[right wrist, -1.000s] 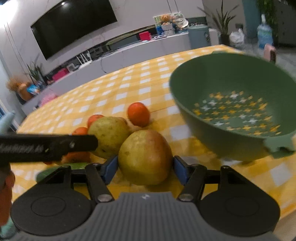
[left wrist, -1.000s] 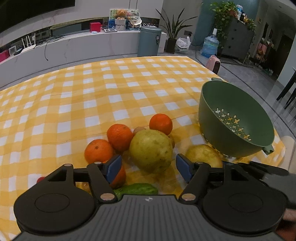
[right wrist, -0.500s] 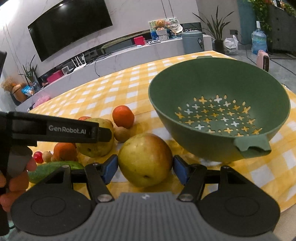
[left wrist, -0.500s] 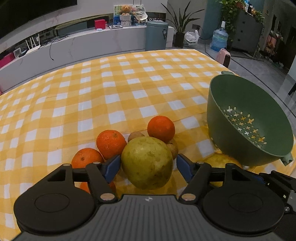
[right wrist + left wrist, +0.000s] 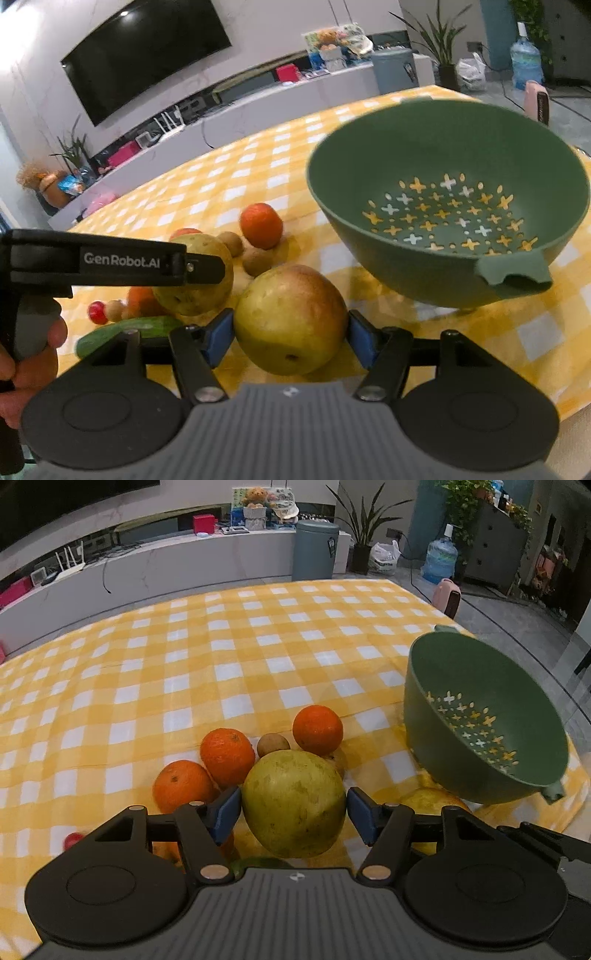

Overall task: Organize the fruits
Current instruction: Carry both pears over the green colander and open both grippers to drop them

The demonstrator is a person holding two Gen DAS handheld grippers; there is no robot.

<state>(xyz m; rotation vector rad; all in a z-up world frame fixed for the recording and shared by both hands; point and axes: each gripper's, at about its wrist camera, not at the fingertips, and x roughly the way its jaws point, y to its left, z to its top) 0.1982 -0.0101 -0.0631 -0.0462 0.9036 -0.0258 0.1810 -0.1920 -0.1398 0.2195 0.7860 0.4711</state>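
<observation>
My left gripper (image 5: 294,814) is shut on a yellow-green pear (image 5: 293,805), held above the fruit pile. My right gripper (image 5: 290,336) is shut on a yellow-red pear (image 5: 290,317), lifted just off the cloth. A green colander bowl (image 5: 480,720) stands at the right; in the right wrist view it (image 5: 447,199) is empty, just ahead of the held pear. Three oranges (image 5: 227,755) and small brown fruits (image 5: 272,744) lie behind the left pear. A cucumber (image 5: 125,330) and a red cherry-like fruit (image 5: 96,312) lie at the left.
The table has a yellow checked cloth (image 5: 184,672). The left gripper's body (image 5: 110,260) crosses the right wrist view at the left. The table edge runs just right of the bowl. A low white counter (image 5: 147,568) stands beyond the table.
Both grippers have closed on their pears and lifted them. The left gripper moved forward over the pile; the right one moved nearer the bowl.
</observation>
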